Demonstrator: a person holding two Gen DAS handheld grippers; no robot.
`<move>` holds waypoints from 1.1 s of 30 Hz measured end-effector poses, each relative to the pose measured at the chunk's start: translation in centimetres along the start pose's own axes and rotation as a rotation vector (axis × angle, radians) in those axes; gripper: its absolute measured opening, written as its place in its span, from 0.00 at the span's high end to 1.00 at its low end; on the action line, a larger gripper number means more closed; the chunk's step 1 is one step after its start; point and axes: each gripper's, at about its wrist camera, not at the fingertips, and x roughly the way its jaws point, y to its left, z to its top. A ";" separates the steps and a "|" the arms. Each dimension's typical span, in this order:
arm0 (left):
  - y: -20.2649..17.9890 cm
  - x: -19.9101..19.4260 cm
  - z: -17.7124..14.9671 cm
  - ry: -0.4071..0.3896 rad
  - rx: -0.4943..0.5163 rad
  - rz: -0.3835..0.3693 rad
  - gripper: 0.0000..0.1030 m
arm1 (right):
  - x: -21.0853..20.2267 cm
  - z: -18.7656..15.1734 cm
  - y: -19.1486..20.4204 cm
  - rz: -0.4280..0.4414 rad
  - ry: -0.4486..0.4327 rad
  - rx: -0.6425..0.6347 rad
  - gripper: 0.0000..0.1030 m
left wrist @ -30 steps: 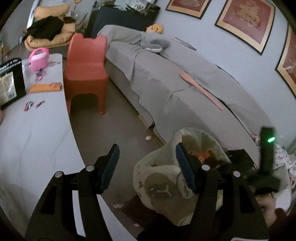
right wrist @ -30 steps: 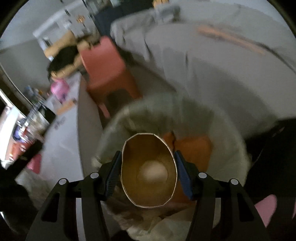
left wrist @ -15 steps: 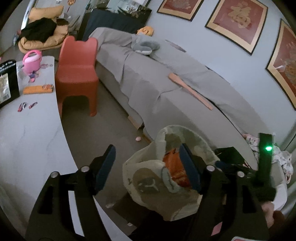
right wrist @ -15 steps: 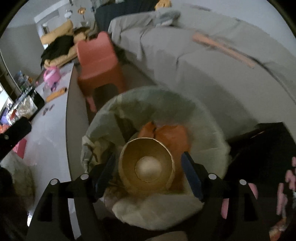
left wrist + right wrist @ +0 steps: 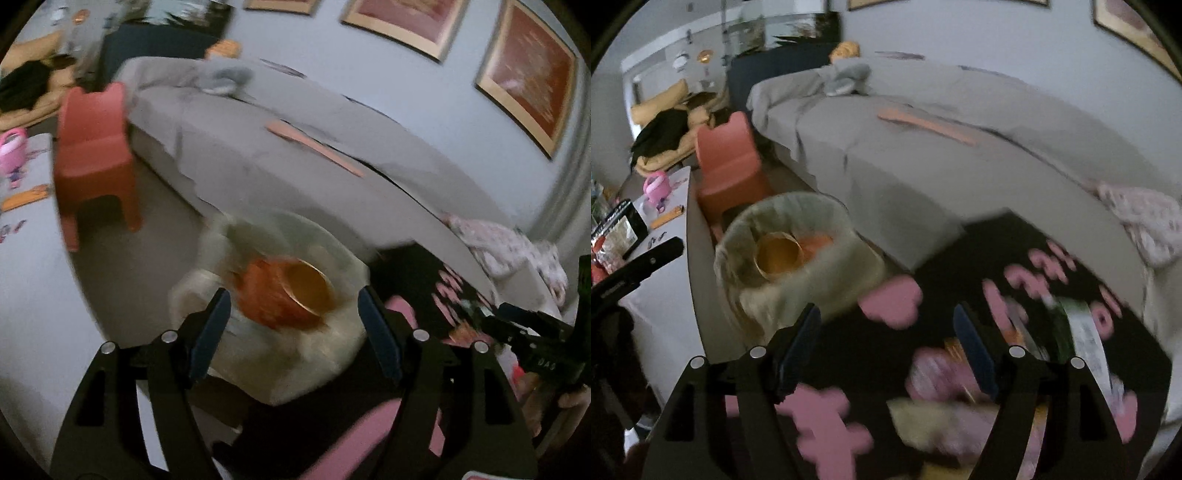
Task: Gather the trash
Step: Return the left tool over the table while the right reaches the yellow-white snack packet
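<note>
Orange-brown paper cup (image 5: 308,291) tilted inside lined trash bin (image 5: 334,254), mouth open.

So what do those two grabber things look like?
Both the left gripper and the right gripper are black, with cut-out frames, silver round bolts and two dark blue finger pads each.

A paper cup (image 5: 777,254) lies in the lined trash bin (image 5: 827,266), which stands on the floor between the table (image 5: 670,280) on its left and the covered sofa (image 5: 923,155) behind it. A small chair (image 5: 729,162) stands beyond the bin, beside the table's edge. A patterned mat (image 5: 979,266) with scattered litter lies to the bin's right, before the sofa.
</note>
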 end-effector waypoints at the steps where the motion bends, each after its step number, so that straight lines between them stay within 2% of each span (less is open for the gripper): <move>1: -1.0 0.3 -0.4 0.016 0.020 -0.021 0.34 | -0.7 -0.8 -1.1 -0.007 -0.001 0.023 0.31; 5: -5.7 2.1 -2.9 0.115 0.145 -0.145 0.34 | -5.0 -4.7 -6.0 -0.108 -0.050 0.138 0.31; 9: -10.2 3.2 -5.4 0.220 0.260 -0.285 0.34 | -9.7 -8.7 -10.1 -0.278 -0.107 0.223 0.31; 11: -12.6 3.5 -6.7 0.264 0.326 -0.355 0.34 | -11.6 -10.6 -11.9 -0.346 -0.112 0.257 0.31; 14: -16.2 3.5 -8.8 0.346 0.432 -0.474 0.34 | -13.0 -13.5 -14.1 -0.396 -0.080 0.307 0.31; 16: -18.5 3.4 -9.9 0.370 0.498 -0.522 0.34 | -13.6 -14.8 -14.9 -0.424 -0.071 0.326 0.31; 19: -21.8 3.4 -11.1 0.347 0.606 -0.572 0.34 | -14.7 -16.8 -16.4 -0.481 -0.077 0.357 0.31; 23: -25.0 5.3 -11.7 0.333 0.684 -0.555 0.34 | -16.1 -18.4 -17.9 -0.437 -0.112 0.438 0.31; 28: -26.8 9.2 -13.1 0.465 0.673 -0.510 0.34 | -17.0 -19.3 -17.7 -0.427 -0.122 0.446 0.31; 31: -26.4 9.6 -13.6 0.528 0.608 -0.519 0.36 | -17.4 -19.6 -17.6 -0.408 -0.126 0.450 0.31; 32: -26.1 9.6 -13.6 0.556 0.595 -0.525 0.40 | -17.5 -19.7 -17.6 -0.397 -0.129 0.452 0.31; 33: -25.9 9.4 -13.8 0.560 0.596 -0.515 0.54 | -17.5 -19.7 -17.4 -0.386 -0.129 0.451 0.31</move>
